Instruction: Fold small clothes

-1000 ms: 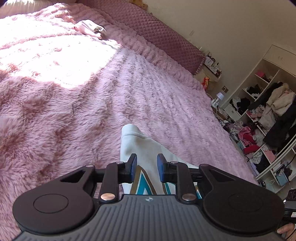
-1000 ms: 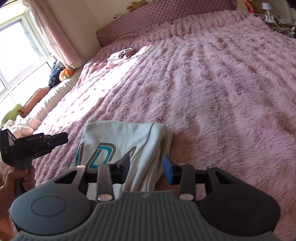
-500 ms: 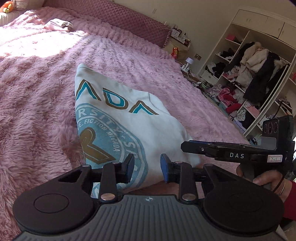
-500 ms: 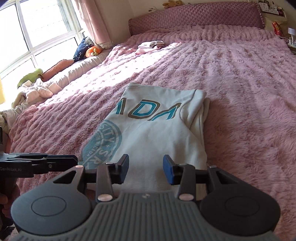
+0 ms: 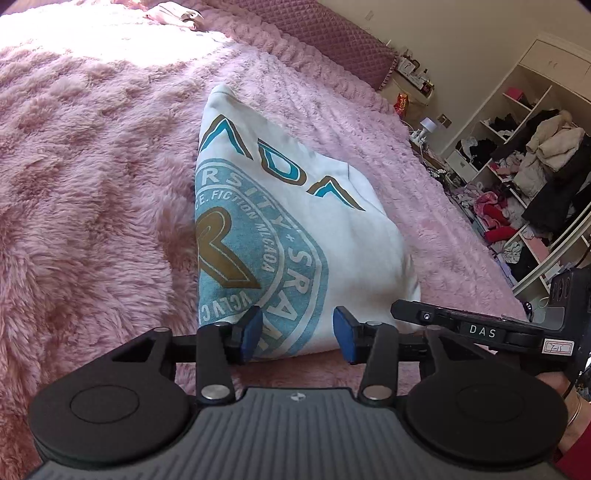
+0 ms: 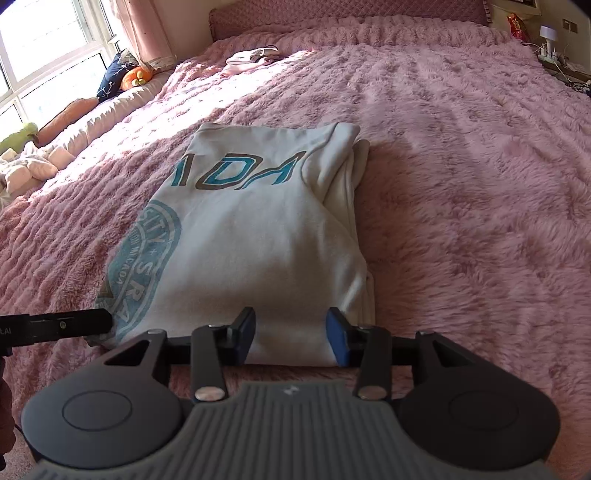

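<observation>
A folded white sweatshirt (image 6: 258, 236) lies flat on the pink furry bed (image 6: 461, 184). A small pink garment (image 6: 251, 57) sits far off near the headboard (image 6: 332, 11); a cluttered wardrobe (image 5: 524, 177) stands to the right. Left claw (image 5: 297, 334) and right claw (image 6: 291, 339) hover at the sweatshirt's near edge, both spread wide and holding nothing.

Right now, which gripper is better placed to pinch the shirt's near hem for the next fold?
Right, marginally. The right gripper is open and centred on the near hem of the white shirt. The left gripper, also open, sits toward the hem's left corner.
</observation>
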Demonstrator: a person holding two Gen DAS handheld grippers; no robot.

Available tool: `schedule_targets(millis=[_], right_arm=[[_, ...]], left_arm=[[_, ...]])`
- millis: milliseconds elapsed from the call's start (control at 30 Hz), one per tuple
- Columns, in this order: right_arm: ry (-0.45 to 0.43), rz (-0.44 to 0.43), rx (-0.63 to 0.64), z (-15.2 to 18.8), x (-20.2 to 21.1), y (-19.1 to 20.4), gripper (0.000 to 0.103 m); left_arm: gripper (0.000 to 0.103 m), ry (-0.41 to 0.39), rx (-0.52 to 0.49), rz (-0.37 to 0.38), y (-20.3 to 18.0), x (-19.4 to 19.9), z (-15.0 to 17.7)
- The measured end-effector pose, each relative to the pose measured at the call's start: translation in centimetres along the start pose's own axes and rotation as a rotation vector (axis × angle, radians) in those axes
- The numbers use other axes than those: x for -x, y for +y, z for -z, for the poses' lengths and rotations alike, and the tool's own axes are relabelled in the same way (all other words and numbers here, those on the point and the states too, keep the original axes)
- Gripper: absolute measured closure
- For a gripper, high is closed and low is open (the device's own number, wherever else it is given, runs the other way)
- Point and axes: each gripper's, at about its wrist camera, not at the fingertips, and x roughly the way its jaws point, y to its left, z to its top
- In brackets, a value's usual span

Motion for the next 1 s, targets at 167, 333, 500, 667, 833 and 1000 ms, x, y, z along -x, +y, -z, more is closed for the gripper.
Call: schedule_targets(millis=[167, 333, 500, 667, 833, 1000], right_arm=[[-0.04, 0.131, 0.071, -0.2, 3.2, 3.0, 0.036], [-0.047, 0.182, 0.078, 0.3, 6.6, 4.9, 0.022], [-0.064, 0.226, 0.101, 1.6, 10.4, 7.1, 0.021], [-0.061, 0.206, 0.05, 2.8, 12.8, 8.1, 0.021], [-0.063, 0.232, 0.043, 3.6, 14.3, 8.9, 0.021], [-0.075, 0.246, 0.03, 3.9, 15.6, 8.9, 0.021]], left_arm=[[0.019, -0.06, -0.057, -0.162, -4.5, 3.4, 0.2], [0.013, -0.086, -0.056, -0.314, -7.2, 5.8, 0.6], [0.013, -0.067, -0.061, -0.419, -8.9, 7.0, 1.0], [0.013, -0.036, -0.06, -0.441, -10.5, 7.8, 2.5], [0.011, -0.037, -0.028, -0.433, -11.0, 8.6, 3.4], [0.011, -0.023, -0.043, -0.471, -11.9, 8.9, 4.1]])
